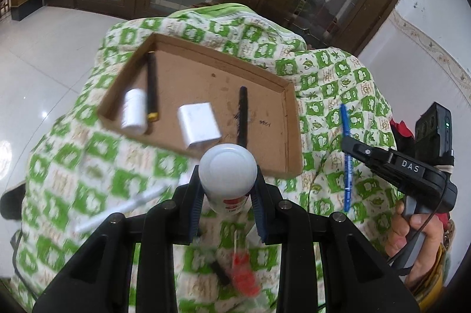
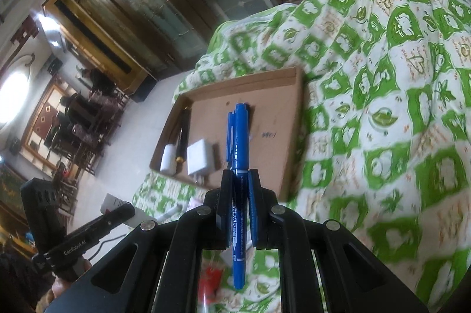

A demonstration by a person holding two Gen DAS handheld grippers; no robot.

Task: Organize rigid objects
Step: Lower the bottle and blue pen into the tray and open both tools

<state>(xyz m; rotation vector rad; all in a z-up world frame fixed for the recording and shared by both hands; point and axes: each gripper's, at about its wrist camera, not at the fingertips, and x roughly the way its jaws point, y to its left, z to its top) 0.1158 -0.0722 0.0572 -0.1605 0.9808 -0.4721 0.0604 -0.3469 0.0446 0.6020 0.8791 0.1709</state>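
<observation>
My left gripper point(image 1: 226, 180) is shut on a white bottle point(image 1: 226, 170) with a red label, held above the near edge of a shallow cardboard tray point(image 1: 206, 71). My right gripper point(image 2: 239, 180) is shut on a blue marker pen point(image 2: 238, 165), held upright in front of the tray point(image 2: 291, 142); the pen also shows in the left wrist view point(image 1: 346, 154). In the tray lie a small white bottle point(image 1: 134, 111), a black pen with a gold end point(image 1: 152, 86), a white charger block point(image 1: 198, 124) and a black brush-like stick point(image 1: 243, 115).
The tray rests on a green-and-white patterned cloth point(image 1: 323, 83). On the cloth below my left gripper lie a white pen point(image 1: 123, 207), a red item point(image 1: 243, 271) and a small black piece point(image 1: 219, 271). White tiled floor point(image 1: 44, 54) lies beyond.
</observation>
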